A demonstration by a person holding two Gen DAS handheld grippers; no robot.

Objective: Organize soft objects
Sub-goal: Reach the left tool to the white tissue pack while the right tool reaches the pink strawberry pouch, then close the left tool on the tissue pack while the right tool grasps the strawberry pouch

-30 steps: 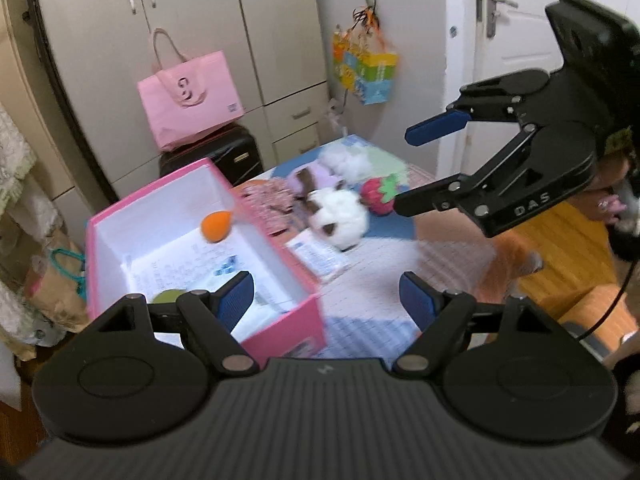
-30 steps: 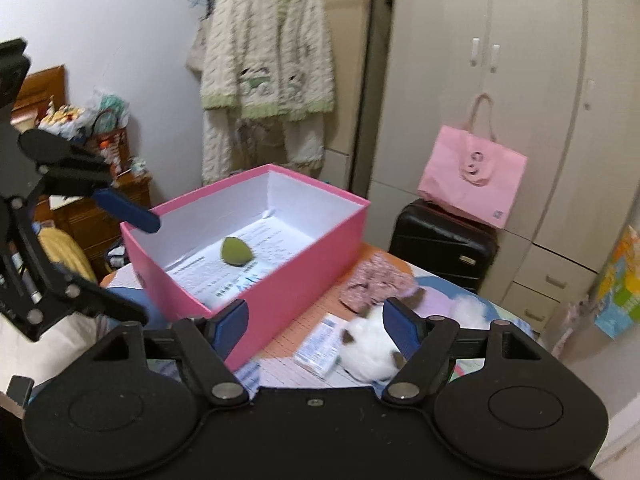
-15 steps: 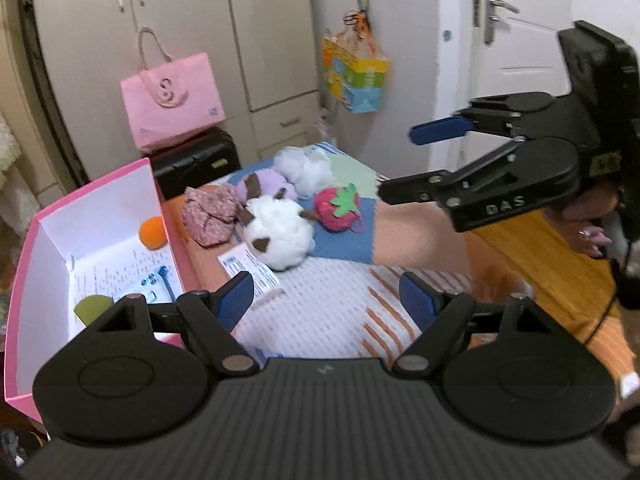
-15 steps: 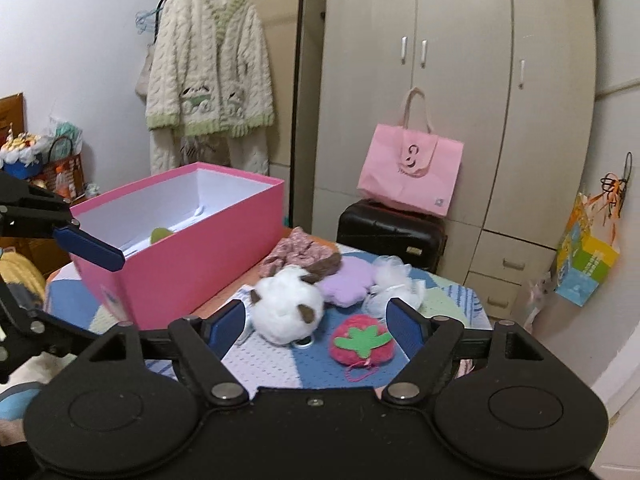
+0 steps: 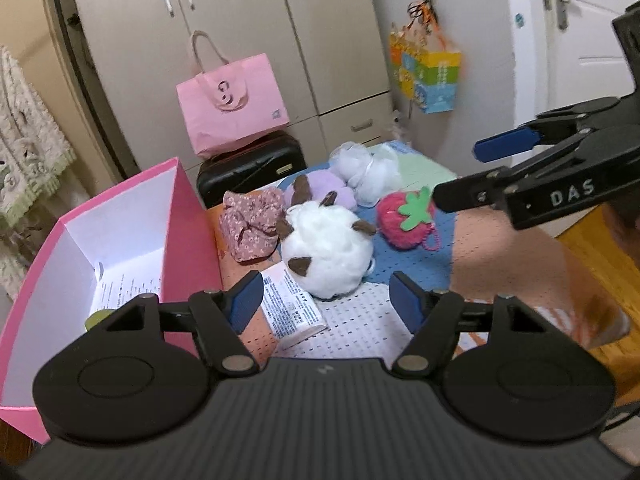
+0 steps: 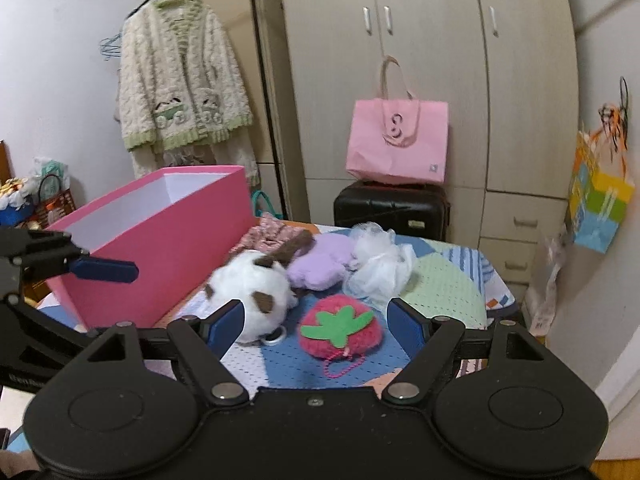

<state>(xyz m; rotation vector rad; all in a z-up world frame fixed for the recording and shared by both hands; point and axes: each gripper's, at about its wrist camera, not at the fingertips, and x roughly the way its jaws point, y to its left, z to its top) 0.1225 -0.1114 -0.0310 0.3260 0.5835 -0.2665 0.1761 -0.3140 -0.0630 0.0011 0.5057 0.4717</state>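
Left gripper (image 5: 326, 294) closing — empty — above white plush (image 5: 326, 254)

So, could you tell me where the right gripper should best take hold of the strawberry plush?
Probably across the strawberry plush's rounded red body, coming down from above and in front. It lies flat with the green leaf up and clear space at both sides; the bead chain looks too thin. The right gripper is open.
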